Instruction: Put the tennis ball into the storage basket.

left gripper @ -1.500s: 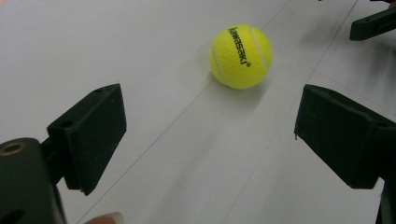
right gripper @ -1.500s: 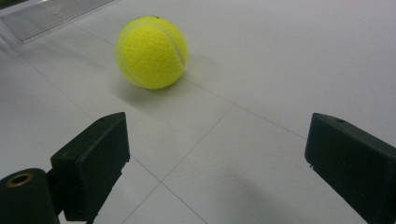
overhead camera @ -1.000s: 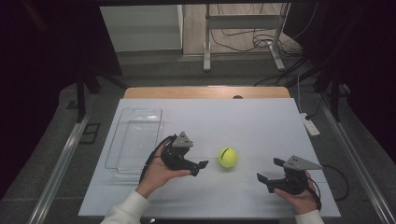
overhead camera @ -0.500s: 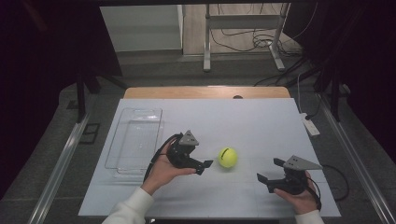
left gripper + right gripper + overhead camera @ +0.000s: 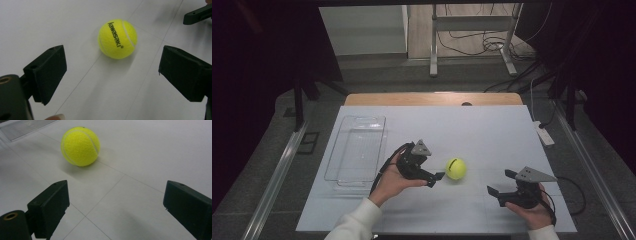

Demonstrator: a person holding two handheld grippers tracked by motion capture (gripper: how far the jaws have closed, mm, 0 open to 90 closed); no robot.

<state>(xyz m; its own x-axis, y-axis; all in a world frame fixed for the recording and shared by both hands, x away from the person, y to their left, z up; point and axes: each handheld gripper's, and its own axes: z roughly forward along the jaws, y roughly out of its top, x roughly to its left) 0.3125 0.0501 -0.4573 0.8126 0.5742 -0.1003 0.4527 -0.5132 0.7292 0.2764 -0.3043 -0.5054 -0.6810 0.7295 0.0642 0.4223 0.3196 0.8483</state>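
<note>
A yellow tennis ball [image 5: 455,168] marked "kawasaki" rests on the white table [image 5: 492,130], a little front of centre. My left gripper [image 5: 435,176] sits just left of it, open, jaws pointing at the ball without touching it. In the left gripper view the ball [image 5: 117,38] lies just beyond the wide-apart jaws of that gripper [image 5: 116,72]. My right gripper [image 5: 500,182] rests open near the front right, aimed left toward the ball. In the right gripper view the ball [image 5: 80,146] lies farther off, ahead and left of that gripper [image 5: 117,205], which holds nothing.
A clear plastic tray [image 5: 354,119] lies on the table's left side, behind my left hand; its corner [image 5: 25,127] appears in the right gripper view. A white power strip [image 5: 544,134] hangs at the right edge. The other gripper's jaw [image 5: 197,15] shows beyond the ball.
My left gripper has slid right toward the ball, closing most of the gap. The ball and the right gripper have stayed put.
</note>
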